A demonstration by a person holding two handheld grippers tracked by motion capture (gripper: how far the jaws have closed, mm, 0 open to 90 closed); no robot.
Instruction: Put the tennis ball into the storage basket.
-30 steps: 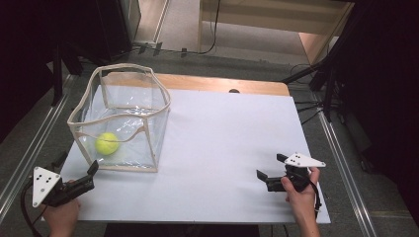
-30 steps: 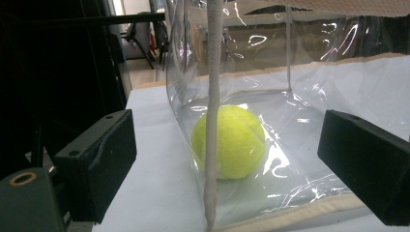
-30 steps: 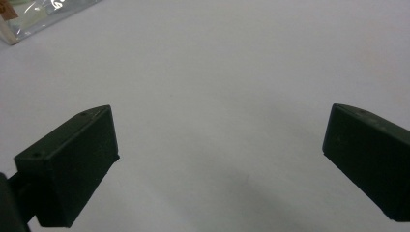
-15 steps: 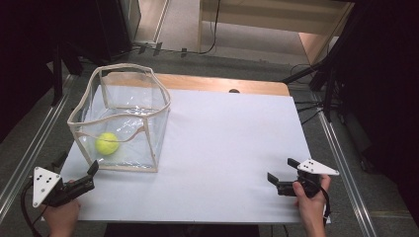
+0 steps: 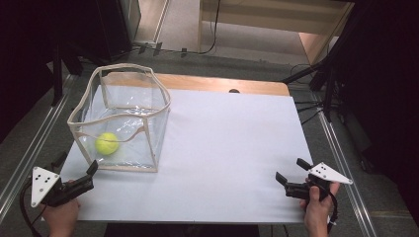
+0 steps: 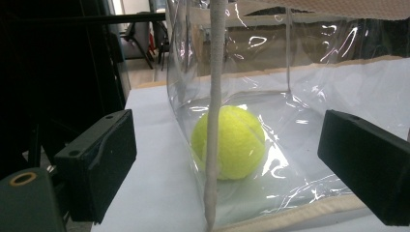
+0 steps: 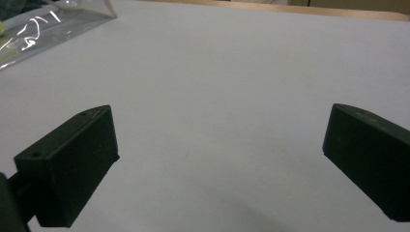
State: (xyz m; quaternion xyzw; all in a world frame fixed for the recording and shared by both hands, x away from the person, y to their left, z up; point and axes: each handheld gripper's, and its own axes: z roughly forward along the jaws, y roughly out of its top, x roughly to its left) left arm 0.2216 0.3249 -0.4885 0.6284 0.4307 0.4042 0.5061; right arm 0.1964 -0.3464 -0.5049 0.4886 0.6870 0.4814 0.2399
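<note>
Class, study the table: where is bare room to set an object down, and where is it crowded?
Bare: the wide white table stretch between the clear bag and the right gripper, back to the wooden edge. Crowded: the left front corner, where the bag holds the tennis ball near the left gripper.

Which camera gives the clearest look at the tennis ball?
The left gripper view: the tennis ball sits large and close behind the clear bag's wall, partly crossed by a seam. The high view shows the ball small, inside the bag. The right gripper view catches just a yellow sliver at its upper left edge.
</note>
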